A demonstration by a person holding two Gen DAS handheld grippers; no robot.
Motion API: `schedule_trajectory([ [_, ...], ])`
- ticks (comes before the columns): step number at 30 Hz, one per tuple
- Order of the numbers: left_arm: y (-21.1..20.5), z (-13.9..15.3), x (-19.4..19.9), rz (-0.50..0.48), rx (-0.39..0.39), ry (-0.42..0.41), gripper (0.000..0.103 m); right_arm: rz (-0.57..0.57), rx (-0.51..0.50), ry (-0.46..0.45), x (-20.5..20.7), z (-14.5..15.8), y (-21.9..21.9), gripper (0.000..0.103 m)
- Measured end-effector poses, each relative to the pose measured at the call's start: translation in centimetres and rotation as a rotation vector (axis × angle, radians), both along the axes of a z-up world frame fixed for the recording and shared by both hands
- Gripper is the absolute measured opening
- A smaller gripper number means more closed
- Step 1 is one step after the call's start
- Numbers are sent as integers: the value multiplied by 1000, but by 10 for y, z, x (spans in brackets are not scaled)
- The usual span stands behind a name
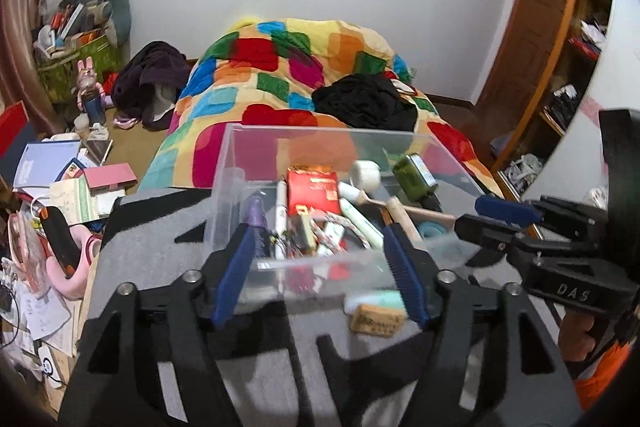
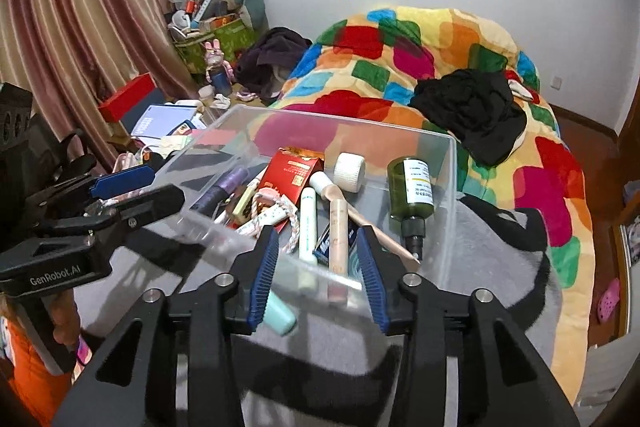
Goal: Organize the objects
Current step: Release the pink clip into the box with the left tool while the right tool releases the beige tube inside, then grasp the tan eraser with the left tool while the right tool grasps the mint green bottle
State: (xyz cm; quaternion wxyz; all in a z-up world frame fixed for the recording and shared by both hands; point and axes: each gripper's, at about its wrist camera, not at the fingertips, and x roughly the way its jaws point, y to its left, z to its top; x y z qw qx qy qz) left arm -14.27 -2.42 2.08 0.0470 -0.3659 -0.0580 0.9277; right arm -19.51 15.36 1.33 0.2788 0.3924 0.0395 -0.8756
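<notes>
a clear plastic box (image 2: pixel 448 163) sits on grey cloth, full of tubes, a red packet (image 2: pixel 294 173) and a green bottle (image 2: pixel 412 187) lying down.

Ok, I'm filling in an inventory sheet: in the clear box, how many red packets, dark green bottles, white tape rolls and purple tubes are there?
In the clear box:
red packet: 1
dark green bottle: 1
white tape roll: 1
purple tube: 1
Total: 4
</notes>
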Motion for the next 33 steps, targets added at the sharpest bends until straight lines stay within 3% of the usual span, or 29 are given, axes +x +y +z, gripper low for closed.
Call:
schedule_trajectory([
  [6,18,-23,12,-66,-45,-68,73,33,29,23,22,0,10,41],
  [13,44,-62,8,-161,-97,-197,73,62,110,9,33,-22,17,43],
  [20,59,-70,-2,-187,-129,-205,73,92,160,-45,37,-48,18,43],
  [22,59,-71,-2,-191,-125,-196,68,107,166,-53,37,-52,15,43],
  [24,57,-73,-3,-204,-115,-210,47,130,165,-58,38,-54,10,43],
  [25,56,-75,-2,-212,-102,-224,43,142,169,-58,37,-55,6,43],
  [33,37,-73,13,-174,-79,-205,39,199,203,-88,23,-67,-24,43],
])
